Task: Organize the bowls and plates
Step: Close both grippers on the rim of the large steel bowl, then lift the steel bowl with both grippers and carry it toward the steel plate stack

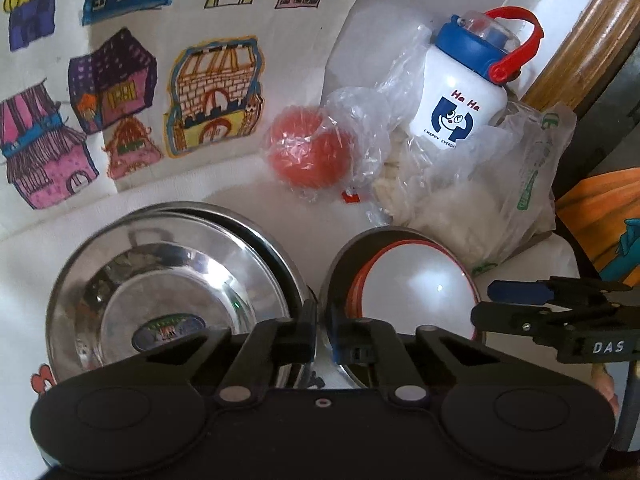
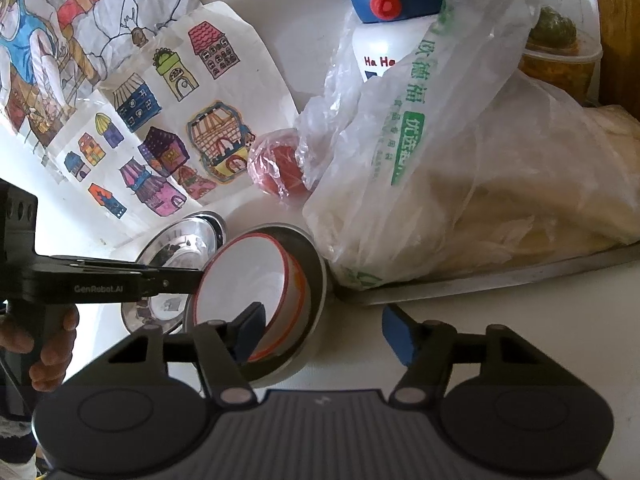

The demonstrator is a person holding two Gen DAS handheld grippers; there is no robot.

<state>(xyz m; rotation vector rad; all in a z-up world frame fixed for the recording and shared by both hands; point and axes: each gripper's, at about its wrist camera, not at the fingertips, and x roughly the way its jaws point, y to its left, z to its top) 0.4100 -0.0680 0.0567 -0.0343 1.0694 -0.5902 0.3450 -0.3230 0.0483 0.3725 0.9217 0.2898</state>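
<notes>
White bowl (image 1: pixel 416 280) tilted on edge inside grey bowl (image 1: pixel 340 276) on table, steel bowls (image 1: pixel 168 276) just left, two nested. Left gripper (image 1: pixel 322 328) clenched on grey bowl rim. Right gripper (image 2: pixel 324 332) released, one pad inside white bowl. Right view only: hand (image 2: pixel 48 344), food tub (image 2: pixel 560 52). One bottle (image 1: pixel 460 92), one bagged tomato (image 1: pixel 308 152).

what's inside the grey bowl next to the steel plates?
Inside the grey bowl sits a white red-rimmed bowl, tilted; orange edges beside it suggest more nested. The grey bowl's floor is covered.
</notes>
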